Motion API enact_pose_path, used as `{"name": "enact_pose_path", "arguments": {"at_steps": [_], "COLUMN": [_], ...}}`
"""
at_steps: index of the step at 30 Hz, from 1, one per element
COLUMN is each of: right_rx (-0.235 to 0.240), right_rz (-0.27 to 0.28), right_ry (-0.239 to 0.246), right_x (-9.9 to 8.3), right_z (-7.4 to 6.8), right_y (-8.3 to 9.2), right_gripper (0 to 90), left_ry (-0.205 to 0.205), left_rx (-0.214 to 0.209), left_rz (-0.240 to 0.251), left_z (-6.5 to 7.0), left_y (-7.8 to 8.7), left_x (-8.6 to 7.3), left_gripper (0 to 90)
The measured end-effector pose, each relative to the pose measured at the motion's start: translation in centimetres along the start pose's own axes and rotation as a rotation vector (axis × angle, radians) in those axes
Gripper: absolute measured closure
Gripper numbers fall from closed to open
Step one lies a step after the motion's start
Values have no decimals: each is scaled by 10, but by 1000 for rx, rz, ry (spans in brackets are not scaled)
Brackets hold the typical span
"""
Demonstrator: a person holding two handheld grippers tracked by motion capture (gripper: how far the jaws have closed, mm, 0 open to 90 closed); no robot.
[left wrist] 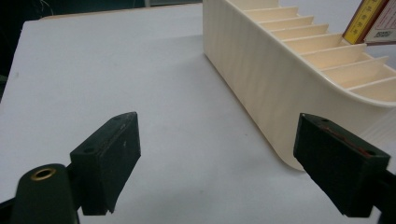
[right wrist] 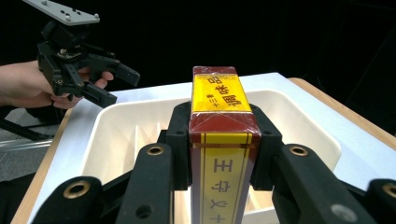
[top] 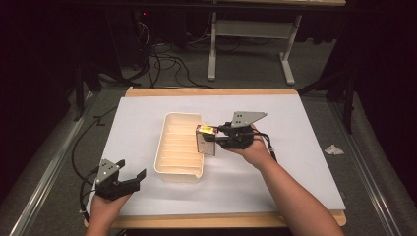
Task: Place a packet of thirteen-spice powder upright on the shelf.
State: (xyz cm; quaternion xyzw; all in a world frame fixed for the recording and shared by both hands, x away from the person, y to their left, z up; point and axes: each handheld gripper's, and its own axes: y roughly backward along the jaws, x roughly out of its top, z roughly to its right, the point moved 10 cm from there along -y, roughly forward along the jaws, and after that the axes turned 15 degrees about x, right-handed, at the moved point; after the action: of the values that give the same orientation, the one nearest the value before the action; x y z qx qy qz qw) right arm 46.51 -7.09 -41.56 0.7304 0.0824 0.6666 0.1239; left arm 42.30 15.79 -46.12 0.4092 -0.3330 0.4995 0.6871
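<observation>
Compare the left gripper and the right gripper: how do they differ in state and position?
The left gripper is open and holds nothing; the right gripper is shut on a red and yellow box. The left gripper sits near the table's near-left corner, apart from the cream divided tray; the right gripper holds its box at the tray's right rim. Both are black, hand-held, and carry a grey three-cornered plate.
</observation>
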Motion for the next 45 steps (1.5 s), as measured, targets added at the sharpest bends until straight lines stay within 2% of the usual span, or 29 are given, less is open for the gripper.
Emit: {"name": "enact_pose_path", "arguments": {"at_steps": [9,21,23,36,45], "right_rx": [-1,-3,0,35,42], "right_rz": [-4,-9,-10,-25,-25], "right_ry": [-3,16,5,28,28], "right_x": [0,3,2,5,6], "right_z": [2,3,3,7,9], "right_y": [-10,-21,-24,-38,-49], "right_gripper": [686,686,686,686,686], "left_ry": [0,-2,-3,6,8], "left_rx": [-1,-4,-2,0,2], "left_rz": [-1,-4,-4,-1,-4], "left_z": [0,1,1,-1,-2], "left_y": [0,0,0,0,0], "left_x": [0,-1,-1,0,0], "left_gripper": [155,155,157,157,157]}}
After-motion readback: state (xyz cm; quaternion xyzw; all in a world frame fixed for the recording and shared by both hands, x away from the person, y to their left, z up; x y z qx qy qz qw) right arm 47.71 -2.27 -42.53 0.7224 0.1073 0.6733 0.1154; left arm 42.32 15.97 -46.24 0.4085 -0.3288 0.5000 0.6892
